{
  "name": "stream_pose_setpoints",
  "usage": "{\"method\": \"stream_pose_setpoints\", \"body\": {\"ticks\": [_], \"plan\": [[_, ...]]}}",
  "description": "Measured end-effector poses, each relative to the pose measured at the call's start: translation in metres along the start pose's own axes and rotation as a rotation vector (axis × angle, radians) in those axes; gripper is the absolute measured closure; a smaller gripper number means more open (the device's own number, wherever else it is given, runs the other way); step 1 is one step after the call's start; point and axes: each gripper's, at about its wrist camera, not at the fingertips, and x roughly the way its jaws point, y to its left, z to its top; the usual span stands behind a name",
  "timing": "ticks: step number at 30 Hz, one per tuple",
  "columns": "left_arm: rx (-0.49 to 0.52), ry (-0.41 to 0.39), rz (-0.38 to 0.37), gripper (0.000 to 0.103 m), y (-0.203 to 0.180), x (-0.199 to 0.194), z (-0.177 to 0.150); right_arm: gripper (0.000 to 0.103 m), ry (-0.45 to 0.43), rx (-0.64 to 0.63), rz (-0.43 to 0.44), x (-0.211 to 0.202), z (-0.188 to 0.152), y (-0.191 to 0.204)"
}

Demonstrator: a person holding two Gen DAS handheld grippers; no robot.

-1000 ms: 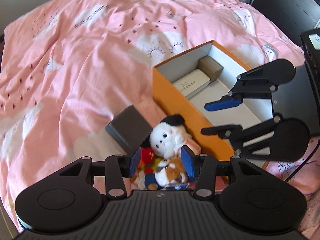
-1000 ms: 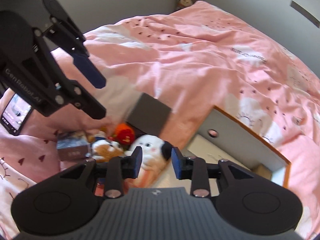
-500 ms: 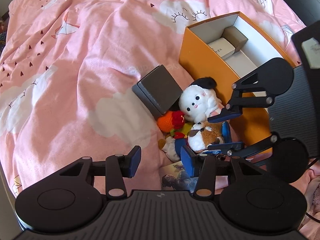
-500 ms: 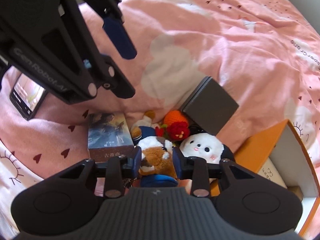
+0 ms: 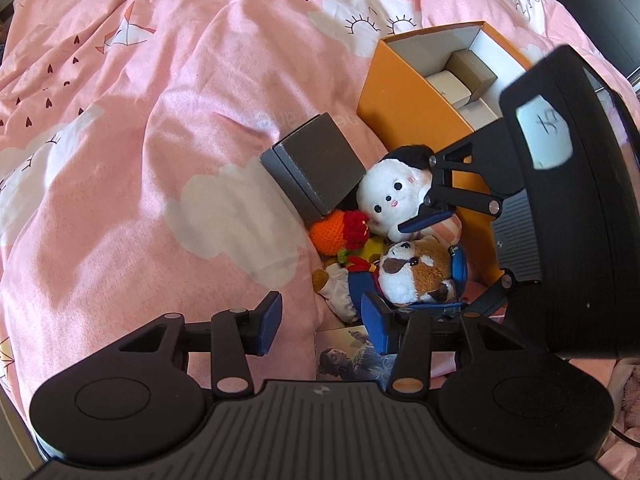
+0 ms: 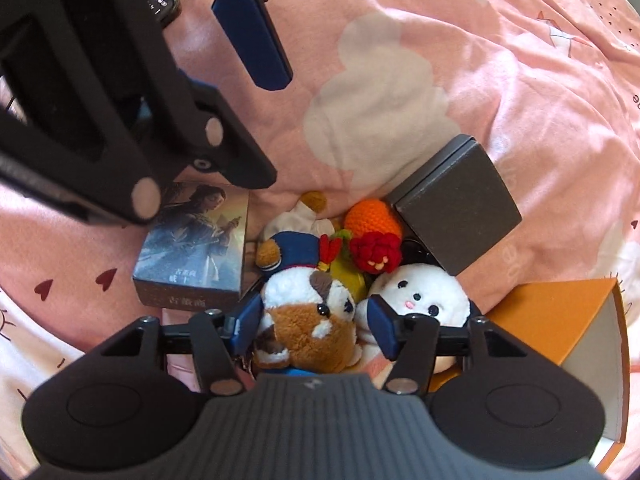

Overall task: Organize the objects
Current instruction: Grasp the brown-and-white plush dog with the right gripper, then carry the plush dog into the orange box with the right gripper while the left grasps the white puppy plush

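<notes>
A pile of toys lies on the pink bed beside an orange box (image 5: pixel 404 96): a brown-and-white plush dog (image 6: pixel 316 320), a white plush (image 6: pixel 416 292), an orange knitted toy (image 6: pixel 370 216), a grey box (image 6: pixel 456 204) and a picture box (image 6: pixel 196 248). My right gripper (image 6: pixel 314 320) is open, its jaws on either side of the plush dog (image 5: pixel 416 272). My left gripper (image 5: pixel 320 320) is open and empty, just left of the pile.
The orange box (image 6: pixel 560 320) holds a white box (image 5: pixel 450 88) and a tan box (image 5: pixel 472 72). A phone (image 6: pixel 160 4) lies on the bedding at the far left of the right wrist view. Pink bedding (image 5: pixel 160 120) spreads to the left.
Both grippers have dropped closer to the toy pile. My right gripper has come down around the plush dog. The jaws stay open.
</notes>
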Motion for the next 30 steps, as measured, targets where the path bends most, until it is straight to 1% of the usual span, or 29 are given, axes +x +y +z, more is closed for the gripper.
{"method": "stream_pose_setpoints", "body": {"ticks": [4, 7, 8, 9, 15, 21, 27, 30], "plan": [[0.003, 0.003, -0.017, 0.049, -0.001, 0.003, -0.004, 0.038, 0.041, 0.04, 0.055, 0.012, 0.001, -0.009], [0.004, 0.006, -0.024, 0.049, -0.002, 0.004, -0.007, 0.039, 0.042, 0.055, 0.062, 0.016, -0.003, -0.011], [0.005, 0.009, -0.026, 0.049, -0.002, 0.004, -0.007, 0.045, 0.039, 0.059, 0.07, 0.016, -0.004, -0.011], [0.006, 0.013, -0.027, 0.049, -0.003, 0.005, -0.008, 0.046, 0.034, 0.068, 0.074, 0.016, -0.006, -0.011], [0.012, 0.018, -0.022, 0.049, -0.006, 0.006, -0.01, 0.05, -0.006, 0.021, 0.017, 0.0, -0.016, -0.002], [0.018, -0.023, -0.014, 0.049, -0.01, -0.013, -0.009, 0.05, -0.081, 0.05, -0.006, -0.038, -0.032, -0.008], [0.005, -0.064, 0.02, 0.049, -0.006, -0.036, -0.004, 0.05, -0.195, 0.121, -0.043, -0.08, -0.042, -0.015], [-0.022, -0.088, 0.012, 0.049, -0.006, -0.044, 0.0, 0.05, -0.248, 0.151, -0.075, -0.098, -0.048, -0.016]]}}
